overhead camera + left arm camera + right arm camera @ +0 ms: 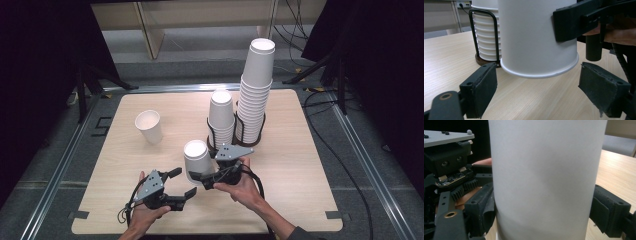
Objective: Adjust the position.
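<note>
My right gripper (pixel 196 173) is shut on a white paper cup (pixel 196 156) just left of the cup stacks, near the table's middle. In the right gripper view the cup (pixel 544 180) sits between both pads (pixel 482 207). The left gripper view shows this cup (pixel 536 37) with its rolled rim down, lifted a little off the wood, one right jaw clamped on its side. My left gripper (pixel 182 183) stands open at the lower left, its fingers (pixel 481 87) spread below and to either side of the cup's rim without touching it.
A black wire holder (pixel 243 136) carries a short stack of upturned cups (pixel 221 117) and a tall stack (pixel 257 85) right behind the held cup. One single cup (pixel 149 126) stands at the left of the wooden table (pixel 295 165).
</note>
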`<act>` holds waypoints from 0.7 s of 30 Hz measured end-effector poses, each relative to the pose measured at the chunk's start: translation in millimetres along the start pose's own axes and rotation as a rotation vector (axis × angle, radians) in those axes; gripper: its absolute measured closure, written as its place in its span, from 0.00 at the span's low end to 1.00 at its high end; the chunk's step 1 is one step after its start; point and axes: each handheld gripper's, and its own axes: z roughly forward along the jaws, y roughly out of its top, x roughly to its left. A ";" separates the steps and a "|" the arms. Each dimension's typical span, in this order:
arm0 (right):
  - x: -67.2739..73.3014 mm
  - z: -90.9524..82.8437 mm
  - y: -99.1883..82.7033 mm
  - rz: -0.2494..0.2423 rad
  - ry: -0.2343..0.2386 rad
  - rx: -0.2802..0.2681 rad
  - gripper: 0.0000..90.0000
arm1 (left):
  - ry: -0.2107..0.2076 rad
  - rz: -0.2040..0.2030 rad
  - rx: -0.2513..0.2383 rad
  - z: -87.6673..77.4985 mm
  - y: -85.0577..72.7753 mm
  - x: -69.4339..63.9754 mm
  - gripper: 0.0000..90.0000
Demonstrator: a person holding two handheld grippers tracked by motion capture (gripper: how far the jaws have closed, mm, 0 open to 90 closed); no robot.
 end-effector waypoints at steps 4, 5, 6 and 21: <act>3.7 2.8 -0.6 -0.001 0.005 0.000 0.19 | -0.003 -0.013 0.007 0.9 0.2 -1.3 0.16; 4.2 3.2 -0.8 -0.009 0.010 0.003 0.19 | -0.003 -0.013 0.007 0.9 0.2 -1.3 0.16; 4.2 3.2 -0.8 -0.009 0.010 0.003 0.19 | -0.004 -0.022 0.001 1.2 0.3 -1.5 0.16; 15.7 10.0 -2.5 -0.041 0.022 -0.010 0.20 | 0.000 -0.090 -0.021 5.8 0.7 -0.9 0.06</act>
